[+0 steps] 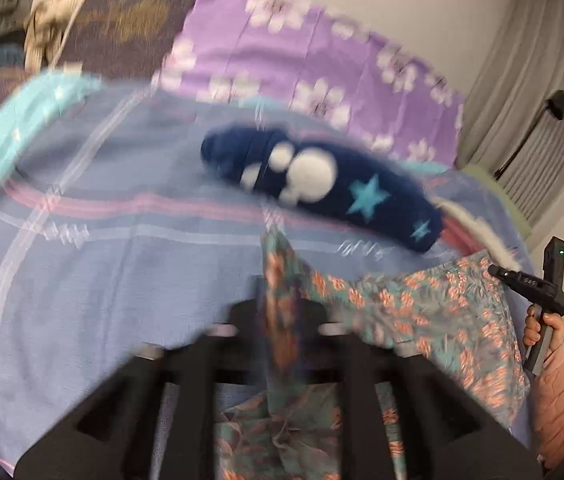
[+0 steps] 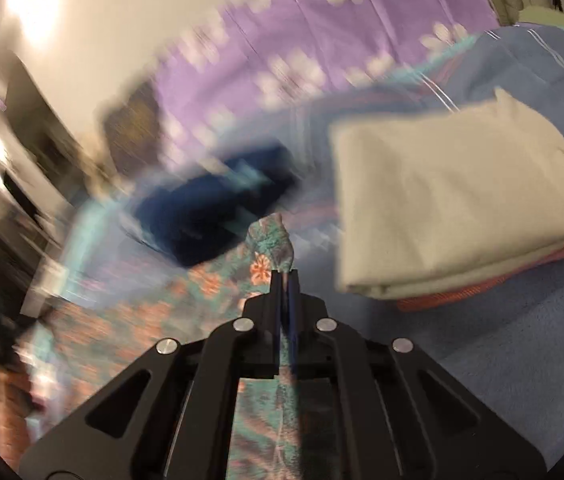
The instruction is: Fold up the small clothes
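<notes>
both jaws clamped on the floral garment (image 1: 421, 312); folded cream cloth (image 2: 461, 200) only in right wrist view

No readable text, label, brand or number anywhere in either view. Only faint pale marks on the black handle of the right claw (image 1: 531, 282), seen at the edge of the left wrist view, too small and blurred to make out. Elsewhere only printed patterns, no lettering.
</notes>
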### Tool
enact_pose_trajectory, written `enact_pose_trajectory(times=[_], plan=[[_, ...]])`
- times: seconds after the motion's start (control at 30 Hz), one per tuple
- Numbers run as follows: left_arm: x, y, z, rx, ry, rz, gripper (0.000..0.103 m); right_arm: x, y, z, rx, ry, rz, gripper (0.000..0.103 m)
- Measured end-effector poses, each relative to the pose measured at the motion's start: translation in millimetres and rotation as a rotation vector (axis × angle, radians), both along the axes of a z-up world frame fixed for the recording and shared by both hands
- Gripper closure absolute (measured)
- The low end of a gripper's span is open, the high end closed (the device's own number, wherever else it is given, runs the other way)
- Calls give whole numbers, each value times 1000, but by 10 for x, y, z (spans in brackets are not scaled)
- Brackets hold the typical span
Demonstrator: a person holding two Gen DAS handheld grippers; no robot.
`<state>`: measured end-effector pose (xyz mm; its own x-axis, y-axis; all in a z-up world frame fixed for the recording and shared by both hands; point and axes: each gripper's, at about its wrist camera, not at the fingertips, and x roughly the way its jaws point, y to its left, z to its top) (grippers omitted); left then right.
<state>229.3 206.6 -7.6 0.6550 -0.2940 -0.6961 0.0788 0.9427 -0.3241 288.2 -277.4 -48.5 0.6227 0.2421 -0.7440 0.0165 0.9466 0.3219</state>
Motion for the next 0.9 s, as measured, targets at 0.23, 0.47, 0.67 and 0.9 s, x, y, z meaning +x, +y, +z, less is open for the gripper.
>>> enact_pose_trajectory(times=[0.23, 0.47, 0.67, 0.9], plan=[[-297, 60, -291, -63, 95, 43, 39, -643, -173, -18, -3, -22, -5, 76], [-1271, -179, -185, -47, 56, -51, 37, -1560, -333, 24, 48, -46, -17, 68], [-1604, -291, -373, 14, 130, -80, 97, -2051, -268, -53, 98, -41, -38, 64], [-1933, -154, -167, 58, 75, -26, 100, -2367, -210, 18, 101, -54, -18, 60]])
